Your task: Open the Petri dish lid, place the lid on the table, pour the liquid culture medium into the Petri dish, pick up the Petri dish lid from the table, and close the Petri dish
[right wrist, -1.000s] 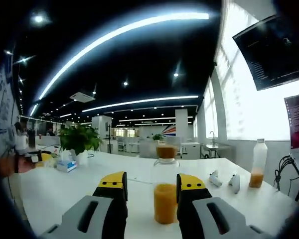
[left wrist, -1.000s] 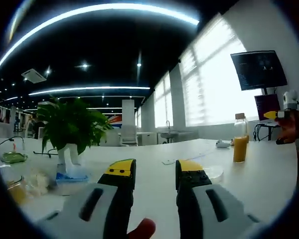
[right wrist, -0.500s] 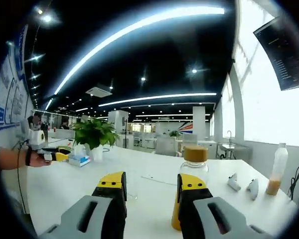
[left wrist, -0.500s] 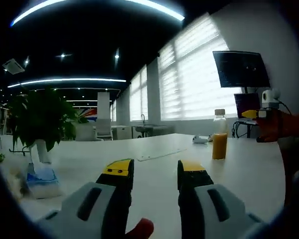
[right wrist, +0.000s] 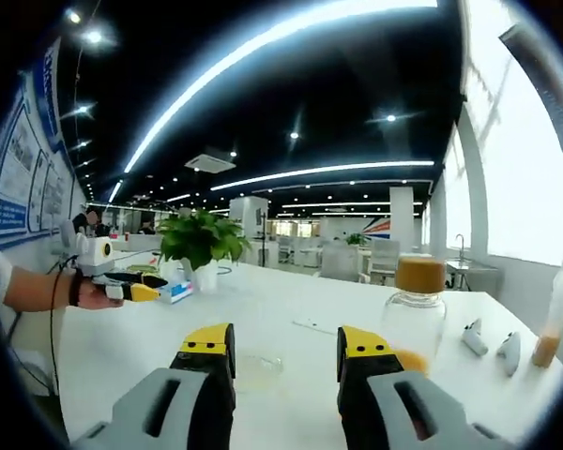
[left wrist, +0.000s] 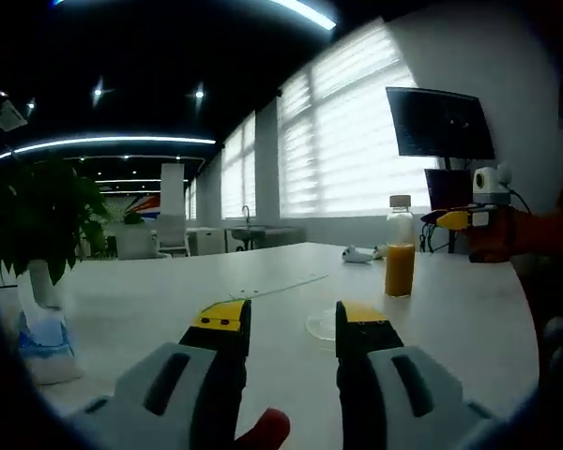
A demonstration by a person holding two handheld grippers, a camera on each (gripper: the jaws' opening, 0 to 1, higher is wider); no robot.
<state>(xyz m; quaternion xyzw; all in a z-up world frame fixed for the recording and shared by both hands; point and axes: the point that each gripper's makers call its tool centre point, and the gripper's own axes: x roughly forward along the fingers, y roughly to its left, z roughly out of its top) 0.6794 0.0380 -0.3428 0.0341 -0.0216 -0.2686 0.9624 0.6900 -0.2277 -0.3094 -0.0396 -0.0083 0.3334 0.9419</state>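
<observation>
Left gripper (left wrist: 291,323) jaws apart, nothing between them, hovering low over the white table (left wrist: 150,300). Just past its right jaw tip sits the Petri dish (left wrist: 321,324), flat on the table, clear and shallow, lid looks on; contents can't be made out. Further out, to the right, a bottle (left wrist: 400,246) stands upright, capped, orange liquid in roughly the lower half. Beyond it two small white objects (left wrist: 357,253) lie near the far table edge. A flat clear sheet (left wrist: 277,285) lies mid-table. Left side has a tissue box (left wrist: 39,345) and a potted plant (left wrist: 33,225). Open tabletop between dish, sheet and plant. At right edge of this view the other gripper's yellow tip shows, held in a hand (left wrist: 516,234). Right gripper (right wrist: 286,345) jaws also apart, holding nothing. The dish (right wrist: 259,365) lies just ahead between its jaw tips, nearer the left one. The bottle (right wrist: 415,314) stands right of its right jaw, brown cap, orange liquid at the base partly hidden by the jaw. A second, slimmer bottle (right wrist: 556,314) with a little orange liquid stands far right near the table edge. Left gripper in a hand (right wrist: 94,292) comes in from the left, over the near table edge; plant (right wrist: 202,242) behind it. Wide bare table centre.
</observation>
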